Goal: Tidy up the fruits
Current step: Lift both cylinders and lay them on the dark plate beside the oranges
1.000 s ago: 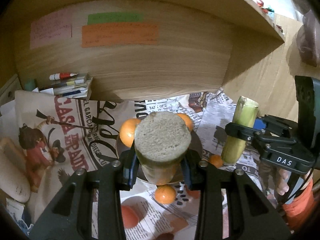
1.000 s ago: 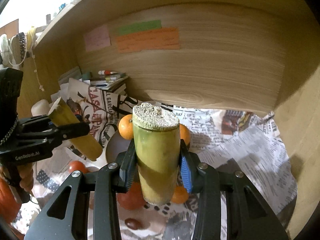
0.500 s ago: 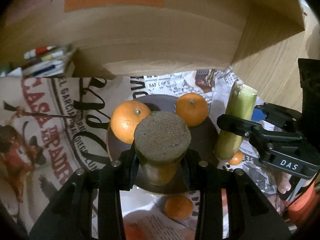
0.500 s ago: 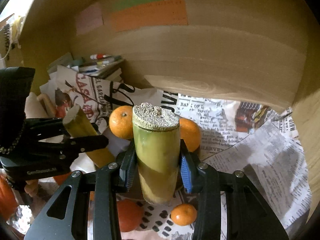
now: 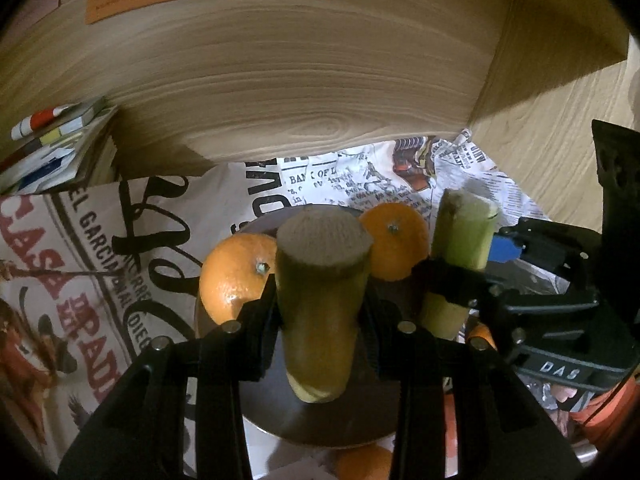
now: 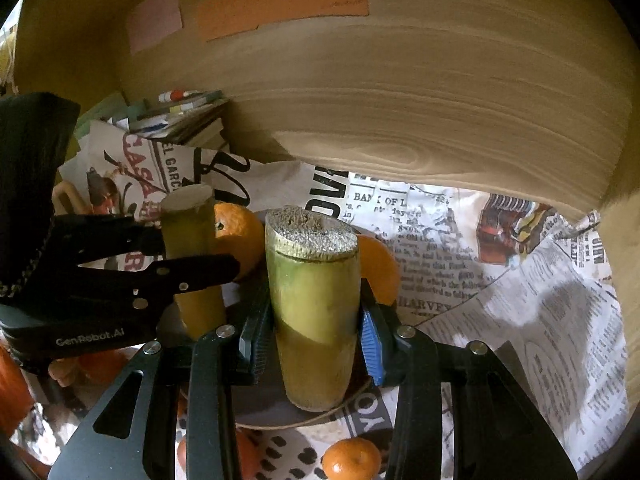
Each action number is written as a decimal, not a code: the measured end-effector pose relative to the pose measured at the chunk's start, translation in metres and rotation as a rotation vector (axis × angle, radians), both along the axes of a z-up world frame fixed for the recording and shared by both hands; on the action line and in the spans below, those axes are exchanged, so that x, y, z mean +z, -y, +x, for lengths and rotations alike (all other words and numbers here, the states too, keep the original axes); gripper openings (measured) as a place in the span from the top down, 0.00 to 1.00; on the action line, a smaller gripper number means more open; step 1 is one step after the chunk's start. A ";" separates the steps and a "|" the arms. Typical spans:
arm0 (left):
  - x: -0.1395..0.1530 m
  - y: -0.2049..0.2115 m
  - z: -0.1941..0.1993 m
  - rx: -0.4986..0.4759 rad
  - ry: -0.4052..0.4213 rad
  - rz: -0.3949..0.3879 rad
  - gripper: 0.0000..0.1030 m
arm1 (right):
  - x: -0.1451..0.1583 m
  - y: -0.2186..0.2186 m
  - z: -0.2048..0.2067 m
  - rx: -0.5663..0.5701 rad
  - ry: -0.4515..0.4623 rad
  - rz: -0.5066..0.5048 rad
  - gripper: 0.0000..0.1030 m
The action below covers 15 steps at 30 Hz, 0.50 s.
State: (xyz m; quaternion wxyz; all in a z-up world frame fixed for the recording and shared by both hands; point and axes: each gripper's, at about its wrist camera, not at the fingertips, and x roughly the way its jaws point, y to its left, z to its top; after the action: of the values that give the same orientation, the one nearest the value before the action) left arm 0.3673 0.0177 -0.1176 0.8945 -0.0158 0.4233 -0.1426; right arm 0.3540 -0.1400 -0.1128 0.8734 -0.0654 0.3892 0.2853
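My left gripper (image 5: pixel 320 312) is shut on a green-yellow sugarcane piece (image 5: pixel 320 300), held upright over a dark round plate (image 5: pixel 320 420). My right gripper (image 6: pixel 314 324) is shut on a second sugarcane piece (image 6: pixel 314 312), also upright over the plate (image 6: pixel 256 404). Two oranges (image 5: pixel 236 272) (image 5: pixel 394 240) sit on the far side of the plate. In the left wrist view the right gripper (image 5: pixel 472 280) holds its cane (image 5: pixel 460 248) at the plate's right edge. In the right wrist view the left gripper (image 6: pixel 192 264) and its cane (image 6: pixel 192 256) are at the left.
Newspapers (image 6: pixel 500 300) cover the desk under a wooden shelf (image 5: pixel 300 60) with sticky notes (image 6: pixel 280 0). Small mandarins lie in front of the plate (image 6: pixel 352 460) (image 5: pixel 360 462). A stack of books and markers (image 5: pixel 52 148) stands at the back left.
Both grippers have moved forward and down with their sugarcane pieces, from in front of the plate to over it. The two canes now stand closer together.
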 end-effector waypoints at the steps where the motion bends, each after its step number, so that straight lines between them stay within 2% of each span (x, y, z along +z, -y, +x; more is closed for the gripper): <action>1: 0.001 0.000 0.000 0.001 0.008 -0.002 0.64 | -0.001 -0.001 0.000 0.004 -0.001 -0.001 0.66; 3: 0.007 0.000 -0.003 0.007 0.046 0.014 0.64 | -0.002 -0.004 0.000 0.008 0.002 -0.007 0.65; 7: 0.017 -0.004 -0.007 0.013 0.087 0.018 0.55 | -0.004 -0.008 0.000 0.016 0.006 -0.022 0.65; 15: 0.018 -0.021 -0.020 0.056 0.101 0.029 0.55 | -0.006 -0.012 -0.001 0.020 -0.002 -0.038 0.62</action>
State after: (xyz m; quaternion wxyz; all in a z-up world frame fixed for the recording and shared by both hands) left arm 0.3473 0.0387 -0.0999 0.9185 -0.0077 0.3792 -0.1119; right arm 0.3533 -0.1281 -0.1185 0.8686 -0.0857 0.3950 0.2866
